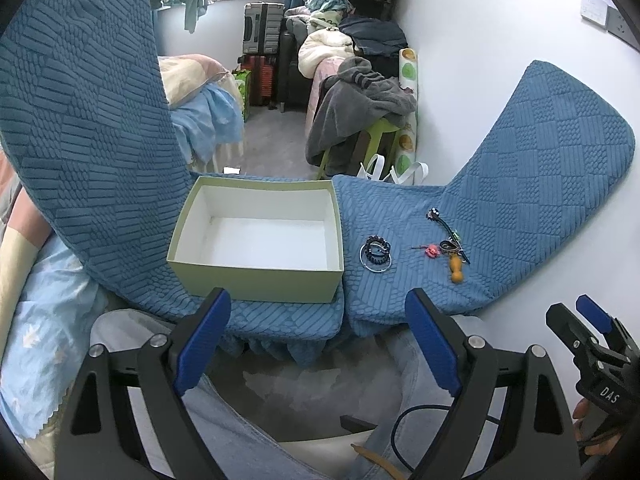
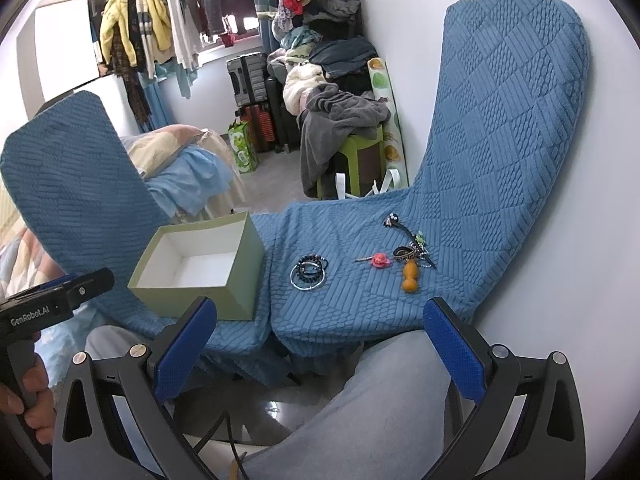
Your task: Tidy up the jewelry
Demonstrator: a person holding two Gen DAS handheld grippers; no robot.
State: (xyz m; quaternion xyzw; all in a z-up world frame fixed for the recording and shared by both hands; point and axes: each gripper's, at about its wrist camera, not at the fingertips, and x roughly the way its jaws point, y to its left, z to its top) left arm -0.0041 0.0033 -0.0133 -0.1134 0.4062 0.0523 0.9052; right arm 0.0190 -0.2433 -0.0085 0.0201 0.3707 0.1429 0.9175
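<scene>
An empty pale green box (image 1: 256, 276) (image 2: 224, 284) with a white inside stands on the left blue-covered chair seat. On the right seat lie a pile of bracelets (image 1: 375, 255) (image 2: 308, 271), a pink flower hairpin (image 1: 431, 250) (image 2: 379, 260), an orange wooden gourd (image 1: 456, 269) (image 2: 409, 277) and dark hair ornaments (image 1: 448, 232) (image 2: 412, 246). My left gripper (image 1: 320, 340) is open and empty, held low in front of the chairs. My right gripper (image 2: 320, 348) is open and empty, also before the seats' front edge; it also shows at the left wrist view's right edge (image 1: 588, 328).
Two chairs with blue textured covers (image 1: 80, 152) (image 2: 500, 140) stand side by side against a white wall. The person's jeans-clad legs (image 2: 380, 408) are below the grippers. Behind are a bed (image 1: 200, 100), a green stool with grey clothes (image 1: 360, 112), suitcases (image 1: 260, 40) and hanging clothes.
</scene>
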